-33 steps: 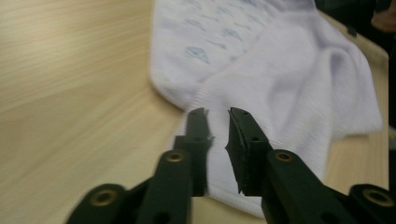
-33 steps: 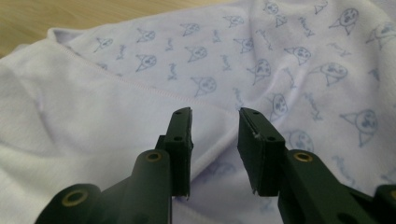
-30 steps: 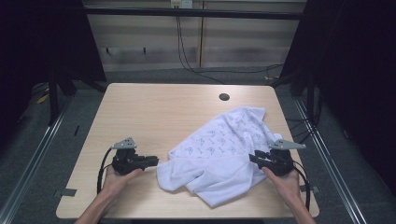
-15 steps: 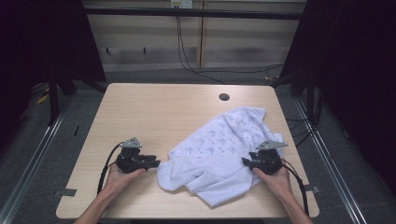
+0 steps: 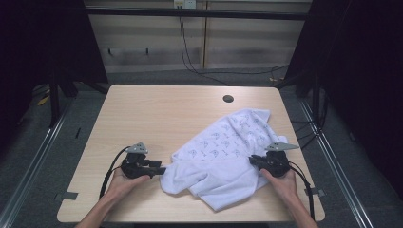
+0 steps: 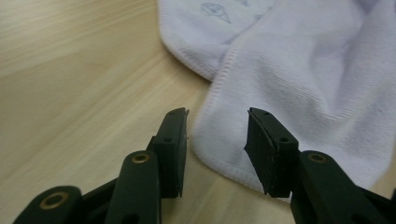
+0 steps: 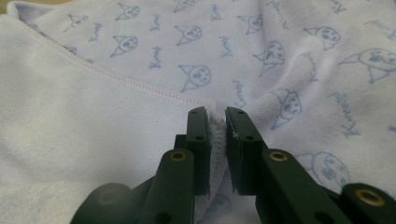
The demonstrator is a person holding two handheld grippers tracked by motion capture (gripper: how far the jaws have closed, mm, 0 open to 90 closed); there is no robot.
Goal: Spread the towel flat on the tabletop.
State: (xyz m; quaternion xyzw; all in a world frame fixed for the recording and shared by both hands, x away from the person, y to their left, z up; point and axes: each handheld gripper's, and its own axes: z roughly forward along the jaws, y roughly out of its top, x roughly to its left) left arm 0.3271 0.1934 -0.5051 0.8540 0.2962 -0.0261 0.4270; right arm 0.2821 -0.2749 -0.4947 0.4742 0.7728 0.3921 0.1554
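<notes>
Right gripper (image 7: 216,116) clamps the towel (image 5: 223,156) — jaws just closing.
Left gripper (image 6: 217,123) just opening — towel corner between, ungripped, on the table (image 5: 157,114).

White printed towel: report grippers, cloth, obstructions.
Right gripper shut on white printed towel, jaws just closing. Left gripper open at its hem. Nothing obstructing.

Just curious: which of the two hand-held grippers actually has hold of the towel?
The right hand-held gripper: its jaws have just closed, pinching the towel. The left hand-held gripper has opened, with the hem between its jaws unpinched.
</notes>
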